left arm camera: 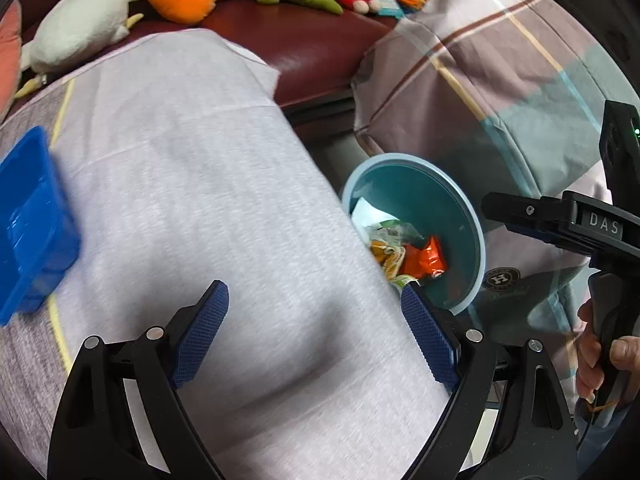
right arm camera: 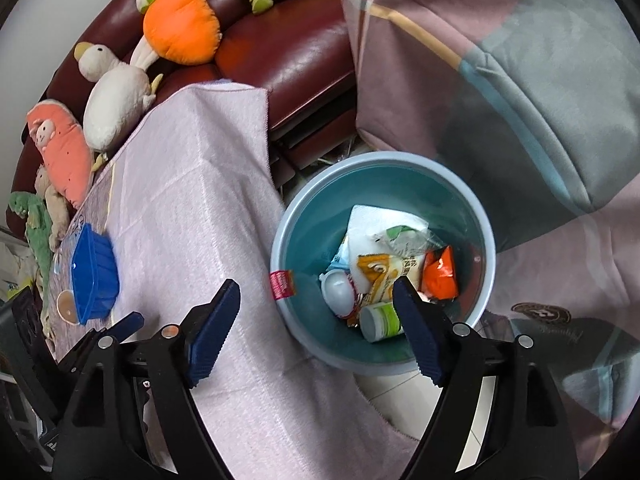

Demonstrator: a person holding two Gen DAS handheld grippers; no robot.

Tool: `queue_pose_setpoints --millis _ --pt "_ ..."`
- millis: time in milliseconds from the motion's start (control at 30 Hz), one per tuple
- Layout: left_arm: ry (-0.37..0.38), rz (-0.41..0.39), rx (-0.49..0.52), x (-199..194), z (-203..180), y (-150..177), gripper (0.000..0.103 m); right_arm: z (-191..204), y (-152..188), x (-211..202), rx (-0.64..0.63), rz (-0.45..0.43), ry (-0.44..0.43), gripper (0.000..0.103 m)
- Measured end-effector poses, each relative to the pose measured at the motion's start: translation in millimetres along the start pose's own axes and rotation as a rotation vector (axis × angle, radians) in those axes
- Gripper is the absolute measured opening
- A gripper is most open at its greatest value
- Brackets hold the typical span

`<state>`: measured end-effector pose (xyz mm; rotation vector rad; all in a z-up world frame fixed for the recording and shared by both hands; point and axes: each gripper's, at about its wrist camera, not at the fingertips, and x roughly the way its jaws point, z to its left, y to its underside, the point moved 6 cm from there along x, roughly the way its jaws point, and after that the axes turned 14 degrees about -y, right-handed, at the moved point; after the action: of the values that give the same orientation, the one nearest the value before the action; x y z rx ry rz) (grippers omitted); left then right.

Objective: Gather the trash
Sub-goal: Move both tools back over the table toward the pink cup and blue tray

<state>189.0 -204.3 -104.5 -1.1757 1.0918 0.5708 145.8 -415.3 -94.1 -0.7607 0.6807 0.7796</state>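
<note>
Teal plastic makes the round waste bin point(right arm camera: 382, 184), which stands upright on the floor just beside the table edge, with its mouth facing up. Inside it lie the collected pieces of trash: a white paper sheet point(right arm camera: 372, 220), an orange snack wrapper point(right arm camera: 440, 272), a clear round capsule point(right arm camera: 338, 290) and a small white-and-green bottle point(right arm camera: 380, 322). The bottle lies on its side, its long axis about across the right wrist view. A red label point(right arm camera: 282, 285) sticks at the rim of the bin.

The right gripper point(right arm camera: 316, 312) is above the table edge and the bin, its jaws wide apart with nothing between the blue pads. The left gripper point(left arm camera: 314, 328) hangs over the pale pink tablecloth point(left arm camera: 192, 168), jaws also wide and empty. A blue plastic basket point(right arm camera: 94, 278) sits on the table at the left side, well apart from the bin. Plush toys lie on the dark red leather sofa point(right arm camera: 296, 48) behind, among them an orange carrot plush point(right arm camera: 182, 26).
</note>
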Motion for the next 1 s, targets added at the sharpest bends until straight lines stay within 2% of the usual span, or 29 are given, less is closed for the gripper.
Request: queue_pose_setpoints --millis 233,533,833,1000 --pt "-0.037 -0.011 -0.075 -18 45 16 0.089 37 12 4 -0.050 0.024 -0.023 0.075" --pt "-0.082 -0.046 -0.197 -47 116 40 0.089 111 32 19 -0.152 0.064 -0.045 0.075" --pt "-0.187 -0.054 -0.400 -62 218 65 0.089 183 57 52 -0.255 0.130 -0.055 0.075" --pt "-0.181 -0.050 -0.552 -70 289 74 0.088 217 66 70 -0.311 0.167 -0.052 0.075"
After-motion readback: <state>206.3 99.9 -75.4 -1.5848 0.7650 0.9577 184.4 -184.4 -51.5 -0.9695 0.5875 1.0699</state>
